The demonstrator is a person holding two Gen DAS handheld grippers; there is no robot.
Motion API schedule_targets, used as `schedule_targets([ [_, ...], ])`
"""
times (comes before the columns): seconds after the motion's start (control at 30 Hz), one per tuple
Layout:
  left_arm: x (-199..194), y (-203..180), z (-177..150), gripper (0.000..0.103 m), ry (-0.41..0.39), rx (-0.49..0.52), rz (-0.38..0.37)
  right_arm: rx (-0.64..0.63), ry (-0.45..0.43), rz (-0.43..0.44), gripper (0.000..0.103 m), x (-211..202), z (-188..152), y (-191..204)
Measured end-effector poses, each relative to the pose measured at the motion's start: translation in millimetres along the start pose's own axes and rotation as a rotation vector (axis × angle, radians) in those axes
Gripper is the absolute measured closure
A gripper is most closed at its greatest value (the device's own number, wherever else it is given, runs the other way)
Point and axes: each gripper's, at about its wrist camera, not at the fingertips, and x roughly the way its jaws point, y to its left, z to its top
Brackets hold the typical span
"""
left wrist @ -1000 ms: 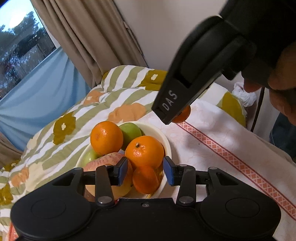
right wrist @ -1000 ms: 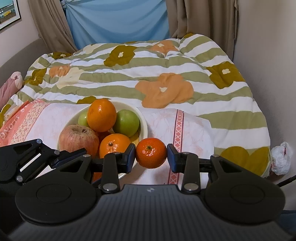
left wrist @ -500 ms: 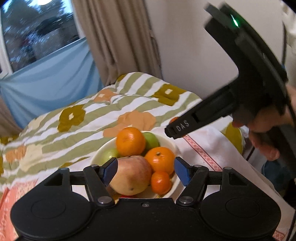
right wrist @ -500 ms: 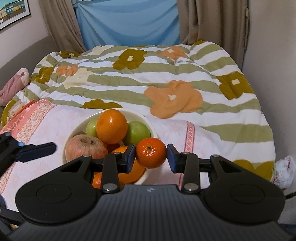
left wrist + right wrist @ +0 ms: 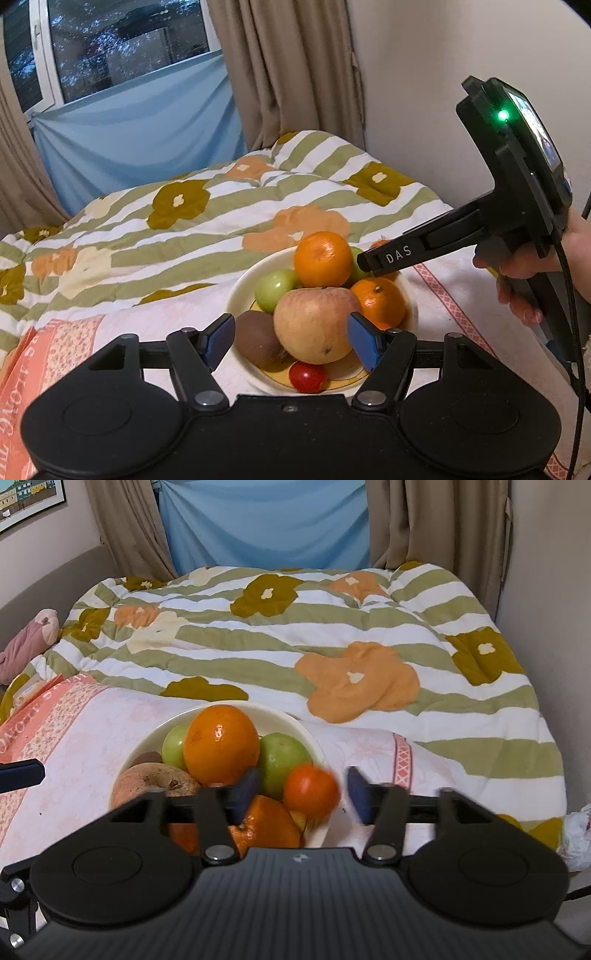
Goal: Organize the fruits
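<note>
Falling mandarin [image 5: 311, 791]: blurred, above the near right rim of the bowl [image 5: 291, 720], apart from both pads; judged to be mid-drop into the pile.
Right claw [image 5: 303, 792]: released; its jaws have just been opening, and the mandarin between them is no longer gripped. It hangs over the bowl's rim, presumably so the fruit lands inside.
Pile in the bowl: a large orange [image 5: 221, 744] on top, green fruits [image 5: 283, 757] behind it, a pale apple [image 5: 317, 324] in front, a kiwi [image 5: 256, 339] and a small red fruit [image 5: 307, 376] at the near edge.
Left claw [image 5: 291, 339]: released and empty, its jaws having just been opening; it stands on the bowl's near side, framing the apple without touching it.
Bowl's support: a pink-patterned cloth [image 5: 85, 738] over the flowered quilt [image 5: 332, 635] of a bed.
Risk: the heaped pile leaves little room; the mandarin may roll off.
</note>
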Motion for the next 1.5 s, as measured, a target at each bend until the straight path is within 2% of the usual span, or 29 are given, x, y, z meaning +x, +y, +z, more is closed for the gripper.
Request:
schedule_targets([
  [0.17,-6.9,7.3,-0.2,0.031,0.009,-0.027,0.01,0.016,0.005,-0.015,0.024,-3.7,-0.2,0.6],
  [0.23,-11.6,11.0,-0.5,0.031,0.006,-0.034,0.015,0.015,-0.01,-0.022,0.018,-9.3,0.5,2.1],
  [0.43,-33.7,29.5,1.3,0.031,-0.025,-0.07,0.02,0.018,-0.034,-0.052,0.018,-37.5,1.4,16.3],
  [0.77,-115.4,82.1,10.0,0.031,-0.135,-0.138,0.023,0.005,-0.172,-0.11,0.017,-160.5,5.4,95.2],
  [0.87,-143.4,99.1,12.3,0.031,-0.153,-0.155,0.042,0.023,-0.205,-0.134,0.011,-199.0,4.4,124.5],
  [0.97,-166.6,119.3,12.3,0.03,-0.15,-0.192,0.074,0.033,-0.234,-0.174,0.0,-230.5,0.5,151.6],
  [1.03,-178.6,132.0,9.4,0.021,-0.145,-0.219,0.091,0.034,-0.254,-0.192,0.0,-247.0,-4.1,168.9],
  [1.1,-188.7,142.4,5.5,0.002,-0.14,-0.236,0.108,0.036,-0.263,-0.209,0.0,-259.2,-8.7,183.1],
  [1.27,-210.9,156.9,-7.3,0.0,-0.149,-0.265,0.111,0.044,-0.243,-0.252,0.0,-272.9,-22.3,206.9],
  [1.5,-218.6,160.8,-22.8,0.0,-0.132,-0.259,0.1,0.067,-0.209,-0.273,0.0,-275.8,-44.3,215.5],
])
